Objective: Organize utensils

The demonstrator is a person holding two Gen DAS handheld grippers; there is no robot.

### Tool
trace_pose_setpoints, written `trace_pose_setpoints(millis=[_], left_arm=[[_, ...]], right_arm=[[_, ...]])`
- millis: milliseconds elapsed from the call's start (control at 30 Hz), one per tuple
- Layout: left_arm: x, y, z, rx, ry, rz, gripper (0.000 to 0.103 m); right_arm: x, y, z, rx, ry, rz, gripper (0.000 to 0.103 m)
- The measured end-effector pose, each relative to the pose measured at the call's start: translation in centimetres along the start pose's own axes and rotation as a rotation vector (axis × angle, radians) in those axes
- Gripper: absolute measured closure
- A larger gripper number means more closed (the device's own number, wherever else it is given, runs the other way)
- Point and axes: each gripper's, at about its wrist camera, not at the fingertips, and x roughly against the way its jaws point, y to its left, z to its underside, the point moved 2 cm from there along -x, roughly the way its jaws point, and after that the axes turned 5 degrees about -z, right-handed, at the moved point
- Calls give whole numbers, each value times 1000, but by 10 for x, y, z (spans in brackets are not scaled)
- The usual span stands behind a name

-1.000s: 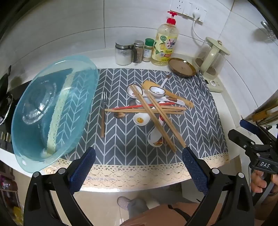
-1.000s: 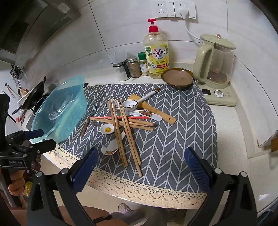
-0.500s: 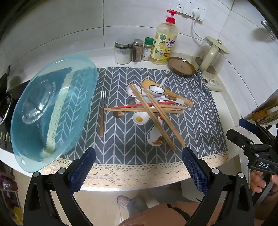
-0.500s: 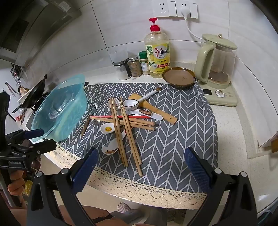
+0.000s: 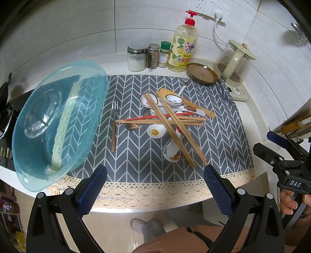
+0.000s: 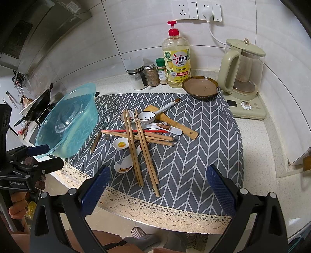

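a pale speckled stone counter [image 6: 258, 140] runs along a wall of large white tiles, and most of it is covered by a grey cloth with a white herringbone pattern [image 6: 194, 155] and a cream lace hem hanging over the front edge. at the back stand a frosted-lid jar [image 6: 136, 75], two spice shakers and a yellow dish soap bottle [image 6: 176, 60] with a red pump, its label reading "omo" with smaller print i can't make out; beside it sits a brown plate [image 6: 200, 87] and a pale green glass kettle [image 6: 243, 77] on its base, its cord plugged into a white wall socket [image 6: 206, 12]. to the left there's a stove with a dark pan [image 6: 38, 105], and a range hood above. a translucent blue basin [image 5: 58, 124] sits on the cloth's left end, a clear glass lid showing inside. the utensils lie in a crossed heap mid-cloth: wooden chopsticks [image 6: 134, 148], a red chopstick, white ceramic spoons [image 6: 122, 145], a wooden spatula [image 6: 175, 123], and a fork [image 5: 114, 124] apart to the left near the basin. the left gripper [image 5: 154, 183] and right gripper [image 6: 157, 186] both hover at the counter's front edge, jaws spread wide, holding nothing. the right tool's body reads "das", the left's "genrobot.ai". below are a tiled floor and a striped slipper [image 6: 139, 232].
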Motion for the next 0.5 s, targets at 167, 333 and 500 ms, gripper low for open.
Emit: trace_pose_setpoints(millis=[167, 333, 500], left_arm=[[1, 0, 1, 2, 0, -1, 4], [1, 0, 1, 2, 0, 2, 4], [2, 1, 2, 2, 0, 2, 4]], right_arm=[[1, 0, 0, 2, 0, 0, 7], [-2, 2, 1, 4, -2, -1, 7], [3, 2, -1, 4, -2, 0, 7]])
